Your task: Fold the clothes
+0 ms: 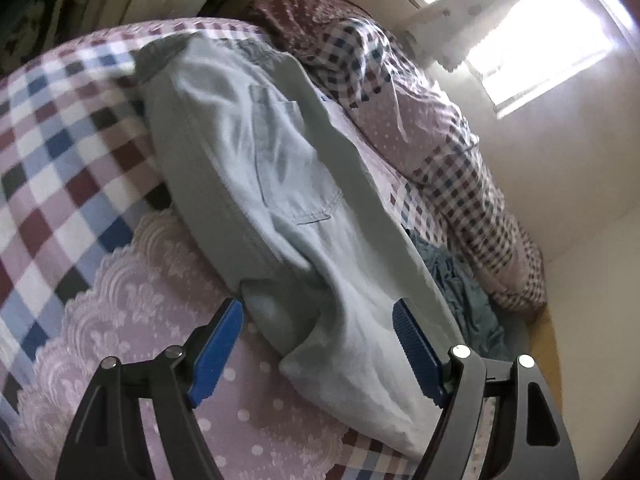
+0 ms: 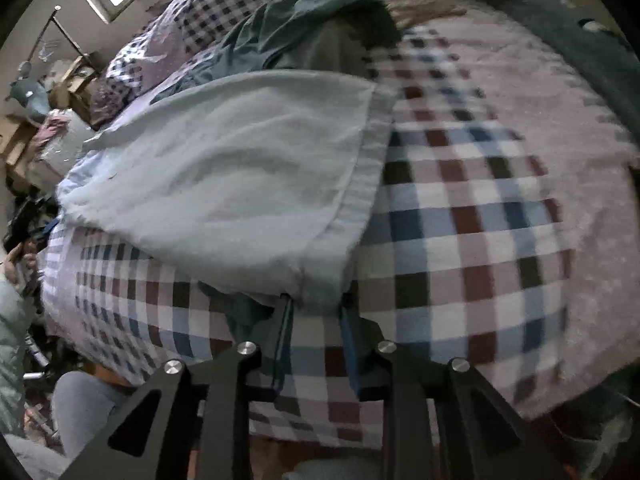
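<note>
A pair of light blue jeans (image 1: 280, 184) lies on the checked bedspread (image 1: 60, 152), back pocket up. In the left wrist view my left gripper (image 1: 318, 312) is open, its blue pads (image 1: 216, 344) on either side of the jeans' near end, not closed on it. In the right wrist view the jeans (image 2: 224, 184) are folded over, the hem band toward the right. My right gripper (image 2: 316, 300) is shut on the near corner of the jeans, the cloth bunched between the fingers.
A rumpled checked and dotted quilt (image 1: 432, 120) lies along the wall side of the bed. A teal garment (image 1: 460, 288) lies beside the jeans; it also shows in the right wrist view (image 2: 288, 32). Boxes and clutter (image 2: 36, 120) stand at the far left.
</note>
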